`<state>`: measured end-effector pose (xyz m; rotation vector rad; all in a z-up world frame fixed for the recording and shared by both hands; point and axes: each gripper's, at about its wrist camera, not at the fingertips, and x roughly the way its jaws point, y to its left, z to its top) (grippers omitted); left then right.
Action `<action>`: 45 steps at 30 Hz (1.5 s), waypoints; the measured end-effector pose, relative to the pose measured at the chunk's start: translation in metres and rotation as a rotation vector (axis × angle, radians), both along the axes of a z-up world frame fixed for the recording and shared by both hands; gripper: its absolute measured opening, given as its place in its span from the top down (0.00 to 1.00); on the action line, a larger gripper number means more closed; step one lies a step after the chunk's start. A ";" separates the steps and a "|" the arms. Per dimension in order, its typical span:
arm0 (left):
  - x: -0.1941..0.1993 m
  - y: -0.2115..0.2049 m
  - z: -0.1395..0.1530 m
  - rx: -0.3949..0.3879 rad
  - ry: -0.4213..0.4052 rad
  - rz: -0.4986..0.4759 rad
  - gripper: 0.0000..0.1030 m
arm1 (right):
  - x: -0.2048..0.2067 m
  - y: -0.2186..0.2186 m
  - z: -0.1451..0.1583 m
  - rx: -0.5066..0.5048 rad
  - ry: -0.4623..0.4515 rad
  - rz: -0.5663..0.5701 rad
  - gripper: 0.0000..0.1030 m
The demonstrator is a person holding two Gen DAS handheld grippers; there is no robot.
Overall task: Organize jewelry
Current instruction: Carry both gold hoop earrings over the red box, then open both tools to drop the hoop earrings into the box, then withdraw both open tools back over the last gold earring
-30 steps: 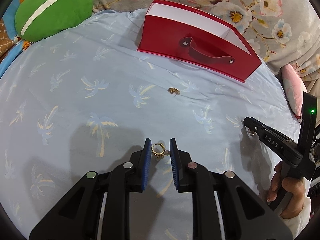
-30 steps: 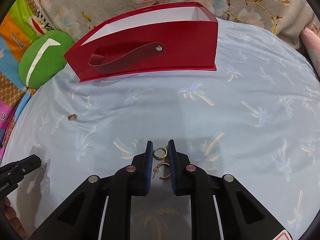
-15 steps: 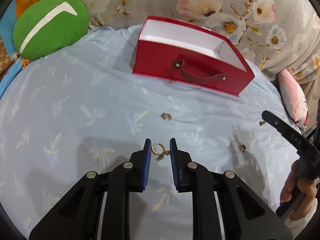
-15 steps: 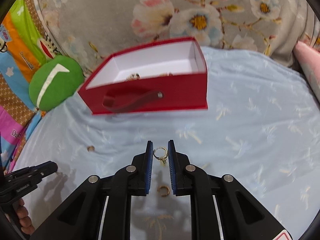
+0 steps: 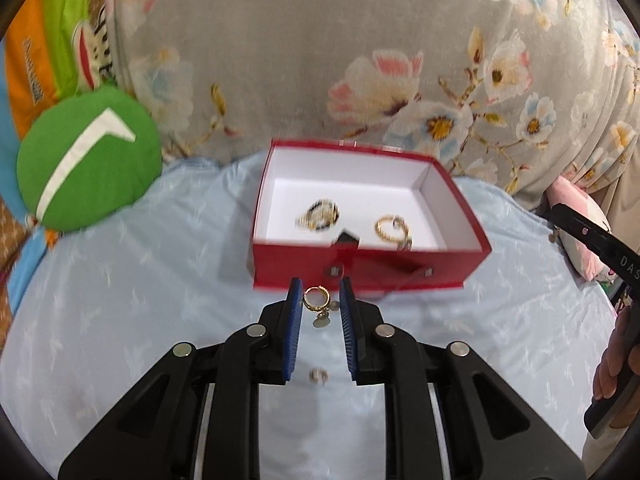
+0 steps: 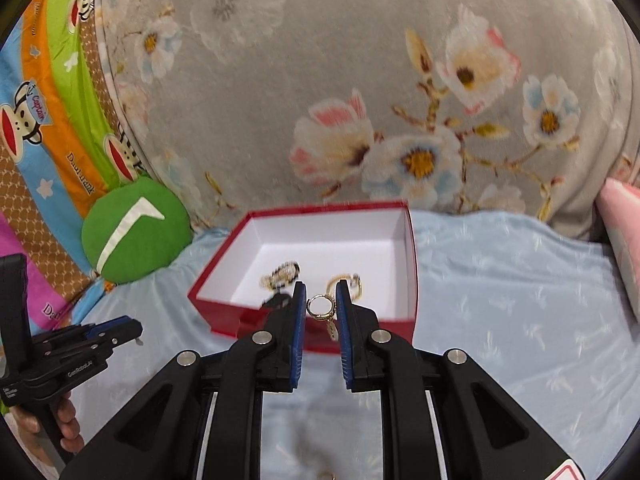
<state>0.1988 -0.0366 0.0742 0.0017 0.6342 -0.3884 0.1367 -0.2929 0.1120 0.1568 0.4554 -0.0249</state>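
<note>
The left gripper (image 5: 319, 304) pinches a gold hoop (image 5: 316, 298) between nearly closed fingers (image 5: 295, 316), above the bed (image 5: 140, 300). The right gripper (image 6: 321, 308) clamps another hoop (image 6: 319, 306) the same way, at the near wall of the red box (image 6: 312, 320). Inside the box lie a ring (image 5: 320, 216) and an earring (image 5: 392, 230). Beyond sits a green cushion (image 5: 88, 160).
</note>
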 end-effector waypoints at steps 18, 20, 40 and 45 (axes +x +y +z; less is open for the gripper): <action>0.182 -0.096 0.036 0.025 -0.068 -0.058 0.82 | 0.178 -0.054 0.002 0.052 0.043 -0.029 0.87; 0.197 -0.104 0.025 0.043 -0.056 -0.052 0.82 | 0.196 -0.058 -0.012 0.059 0.076 -0.030 0.86; 0.101 -0.008 -0.073 0.148 0.194 0.072 0.23 | 0.028 -0.021 -0.091 0.005 0.185 -0.044 0.43; 0.047 0.007 -0.104 0.177 0.230 0.067 0.23 | -0.023 -0.006 -0.134 0.039 0.271 -0.068 0.43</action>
